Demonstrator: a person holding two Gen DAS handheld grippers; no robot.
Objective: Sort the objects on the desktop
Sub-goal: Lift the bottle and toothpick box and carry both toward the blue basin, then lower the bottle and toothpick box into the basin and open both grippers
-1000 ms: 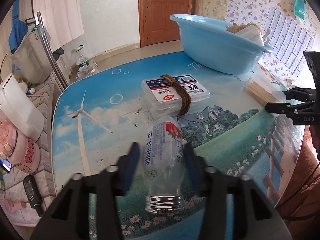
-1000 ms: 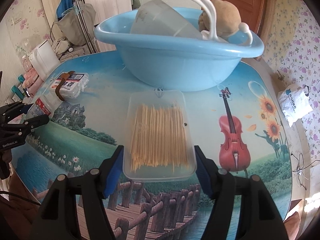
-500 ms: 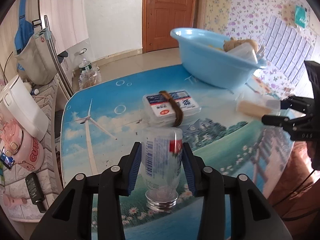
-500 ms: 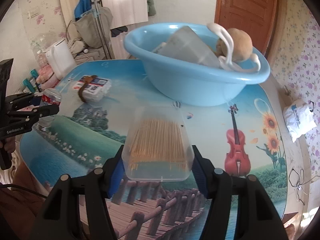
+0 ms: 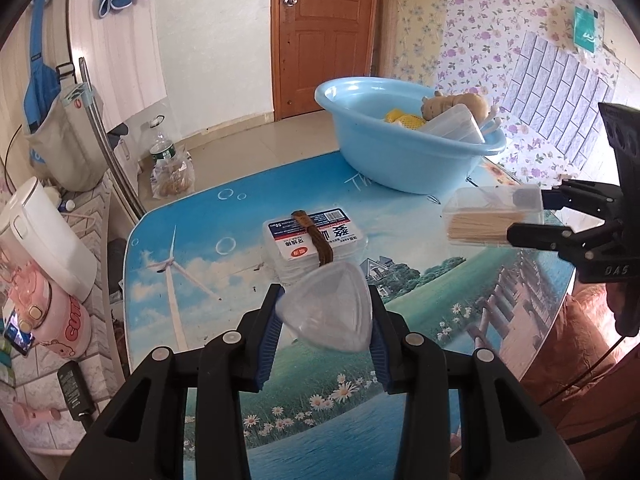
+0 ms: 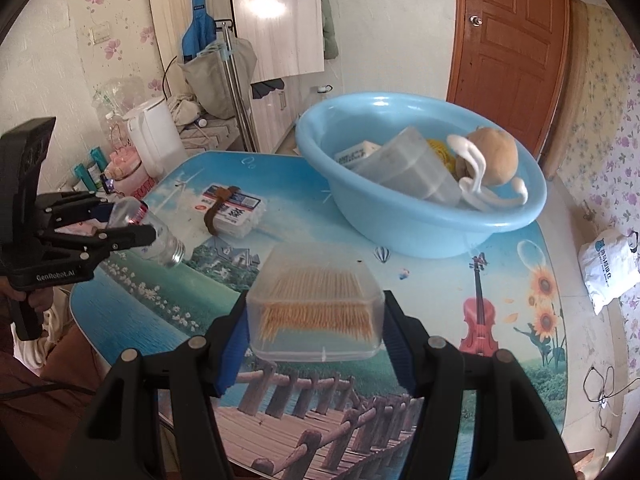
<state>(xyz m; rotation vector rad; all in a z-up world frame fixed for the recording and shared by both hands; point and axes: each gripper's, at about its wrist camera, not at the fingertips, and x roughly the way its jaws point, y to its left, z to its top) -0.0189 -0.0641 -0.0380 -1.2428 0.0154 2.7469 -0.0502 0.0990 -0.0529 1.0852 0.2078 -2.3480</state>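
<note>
Both loads have come up off the surface (image 5: 208,216) since a second ago: the left hand-held gripper (image 5: 325,316) is clamped on the bottle (image 5: 326,312), now tipped bottom-forward, and the right hand-held gripper (image 6: 314,334) is closed on the toothpick box (image 6: 316,312), held in the air. Both grasps look secure, so carrying them to the basin (image 6: 420,236) seems next. That basin already holds a clear tub, a plush toy, something yellow and a white piece. A strapped box (image 5: 314,240) waits on the surface.
</note>
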